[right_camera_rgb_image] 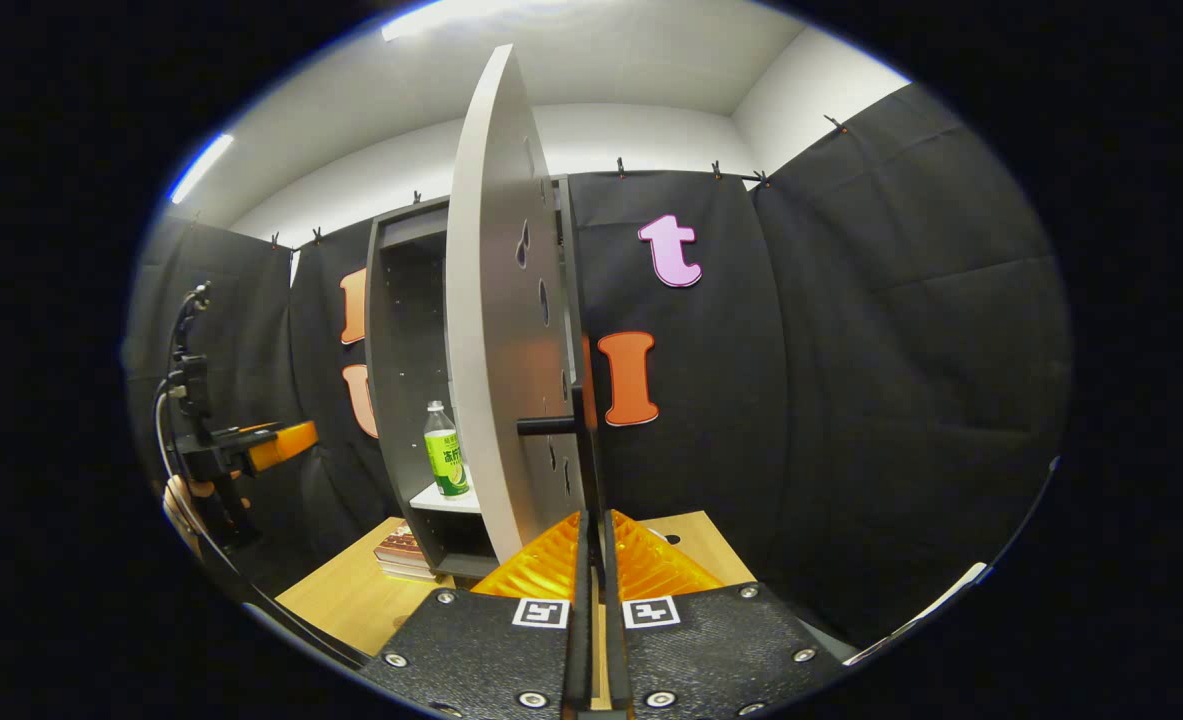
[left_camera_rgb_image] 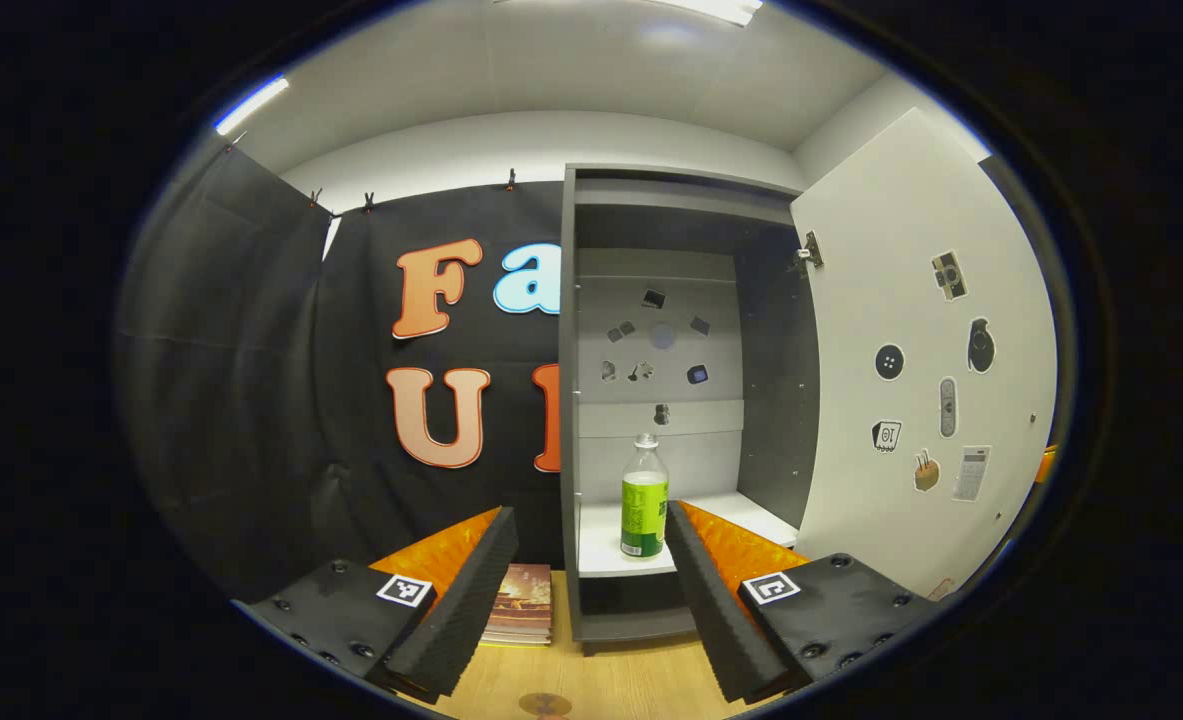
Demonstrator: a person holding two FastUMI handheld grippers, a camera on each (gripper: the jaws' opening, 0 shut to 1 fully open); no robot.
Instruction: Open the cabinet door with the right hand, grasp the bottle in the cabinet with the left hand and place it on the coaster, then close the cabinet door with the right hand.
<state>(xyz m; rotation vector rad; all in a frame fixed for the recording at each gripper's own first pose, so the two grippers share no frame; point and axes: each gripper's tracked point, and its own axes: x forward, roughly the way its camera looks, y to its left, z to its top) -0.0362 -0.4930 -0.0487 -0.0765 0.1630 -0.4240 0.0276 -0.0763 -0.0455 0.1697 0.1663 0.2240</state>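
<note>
A clear bottle with a green label stands upright on the lower shelf of the grey cabinet. The white door is swung wide open to the right. My left gripper is open, a short way in front of the shelf, with the bottle just inside its right finger's line. In the right gripper view my right gripper is shut on the dark door handle at the edge of the door. The bottle shows left of the door. A round coaster lies on the table below the left gripper.
A small stack of books lies on the wooden table left of the cabinet's foot. Stickers dot the door's inner face and the cabinet's back. The left gripper and the hand holding it appear far left in the right gripper view.
</note>
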